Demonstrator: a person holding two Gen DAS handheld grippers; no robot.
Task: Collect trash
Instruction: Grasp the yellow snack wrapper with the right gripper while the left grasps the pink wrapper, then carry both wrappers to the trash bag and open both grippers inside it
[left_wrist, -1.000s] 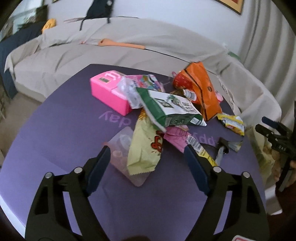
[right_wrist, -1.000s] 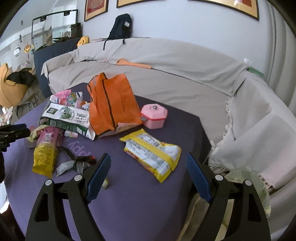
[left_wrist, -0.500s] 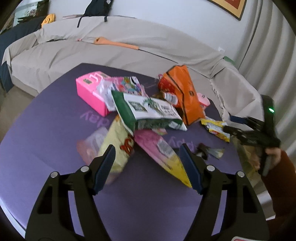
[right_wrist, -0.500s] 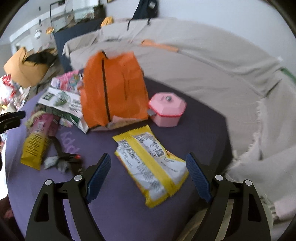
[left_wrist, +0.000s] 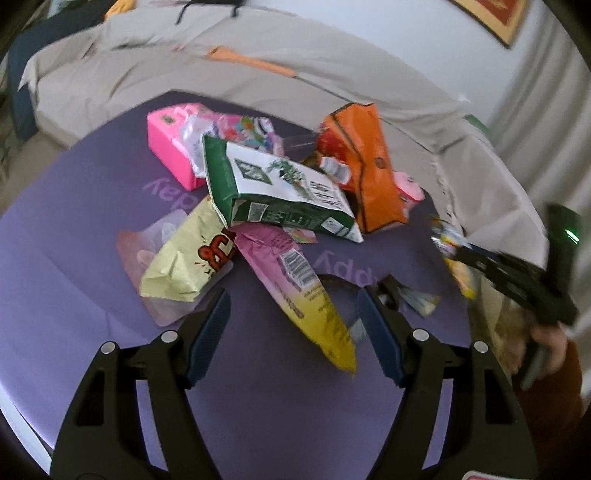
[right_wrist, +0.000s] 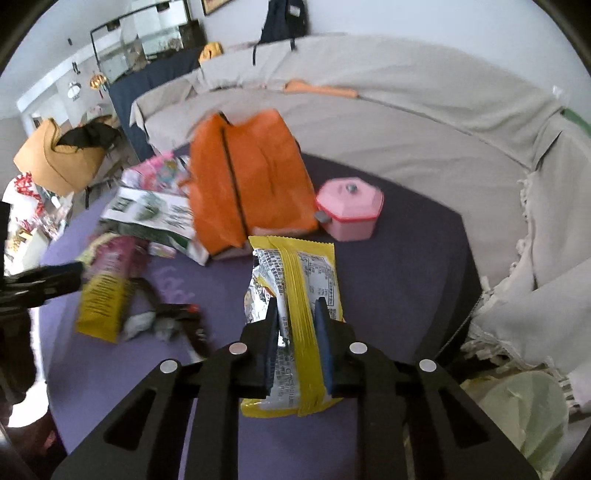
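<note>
My right gripper (right_wrist: 295, 325) has its fingers pinched on the yellow wrapper (right_wrist: 295, 280), gripped along the seam so the crinkly foil can't slip. Beside me, a pale green bag (right_wrist: 524, 417) sits off the table (right_wrist: 413, 236) edge, probably where this goes; what's inside it I can't tell. My left gripper (left_wrist: 293, 321) hangs with fingers wide and empty, lined up on the pink-and-yellow packet (left_wrist: 299, 288) at the near edge of the pile. Pink lidded box (right_wrist: 349, 206) shut, contents unseen.
</note>
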